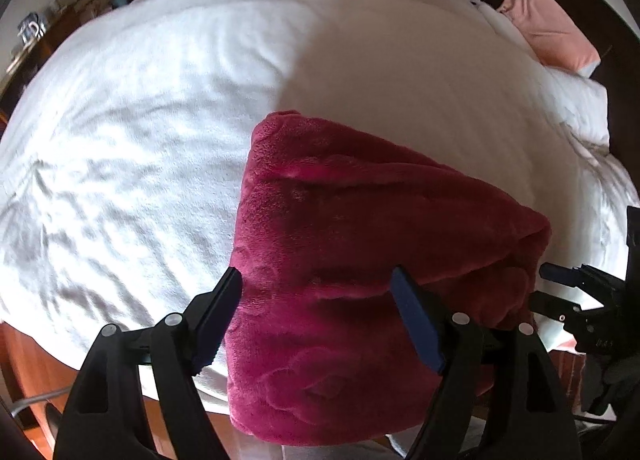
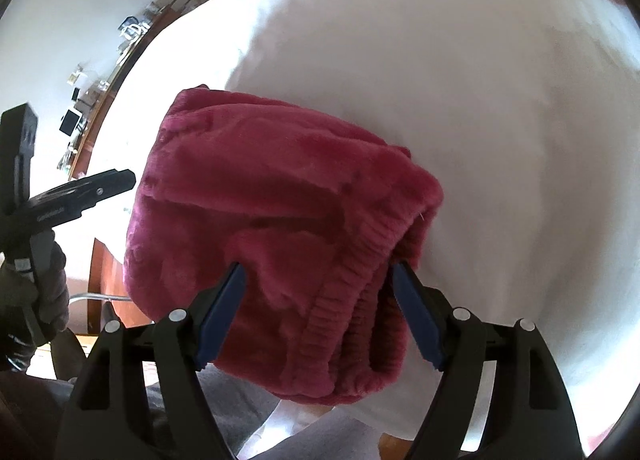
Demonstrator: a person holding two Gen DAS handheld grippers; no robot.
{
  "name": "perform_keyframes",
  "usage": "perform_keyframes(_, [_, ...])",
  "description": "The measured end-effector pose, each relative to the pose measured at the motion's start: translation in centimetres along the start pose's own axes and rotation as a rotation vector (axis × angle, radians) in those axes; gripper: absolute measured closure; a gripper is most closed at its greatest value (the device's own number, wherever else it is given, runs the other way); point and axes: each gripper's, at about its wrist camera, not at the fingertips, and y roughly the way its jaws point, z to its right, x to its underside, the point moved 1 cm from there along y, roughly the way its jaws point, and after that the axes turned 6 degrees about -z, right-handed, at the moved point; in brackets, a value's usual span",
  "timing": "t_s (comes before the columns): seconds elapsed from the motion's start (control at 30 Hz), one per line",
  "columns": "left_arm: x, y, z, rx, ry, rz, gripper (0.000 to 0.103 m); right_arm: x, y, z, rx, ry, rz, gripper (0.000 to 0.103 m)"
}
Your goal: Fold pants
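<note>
A white bed (image 1: 160,120) fills both views, and the folded red pants (image 1: 360,260) are laid at its near edge, partly overhanging it. The pants are seen as a thick, plush bundle; their ribbed waistband (image 2: 352,300) is shown only in the right wrist view, at the bundle's right end.

The left tongs (image 1: 318,300) are spread wide above the bundle's left part. Its left finger is seen at the bundle's left edge and its right finger over the fabric; whether either pad touches the cloth cannot be told, but nothing is pinched. The right tongs (image 2: 320,292) are likewise spread wide over the waistband end, with cloth between the fingers yet not gripped.

In the left wrist view the right tongs are glimpsed at the right margin, mostly cut off. In the right wrist view the left tongs are seen at the left margin, held by a gloved hand (image 2: 44,292).

A pink pillow (image 1: 548,32) is shown only in the left wrist view, near the headboard. Small items on a shelf (image 2: 100,92) by the wall are too small to make out.
</note>
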Motion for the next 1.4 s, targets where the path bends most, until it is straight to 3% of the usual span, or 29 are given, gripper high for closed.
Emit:
perform_keyframes(0.2, [0.0,0.1,0.5,-0.043,0.032,0.01,0.026,0.4,1.5,1.1,-0.022,0.052,-0.034,0.026])
perform_keyframes(0.6, [-1.0,0.7,-0.6,-0.048,0.073,-0.01,0.026,0.1,4.4,4.4,-0.108,0.234,-0.078,0.019])
perform_keyframes(0.83, [-2.1,2.2,-1.0,-0.055,0.133,-0.04,0.026,0.3,6.6,5.6,-0.059,0.27,-0.098,0.017])
perform_keyframes(1.03, [-3.1,4.6,-1.9,0.039,0.146,-0.111,0.026,0.4,6.9,6.4,-0.093,0.316,-0.092,0.014])
perform_keyframes(1.4, [-4.2,8.1,-4.5,0.188,0.073,-0.199,0.013,1.8,6.5,7.2,-0.113,0.377,-0.06,0.013])
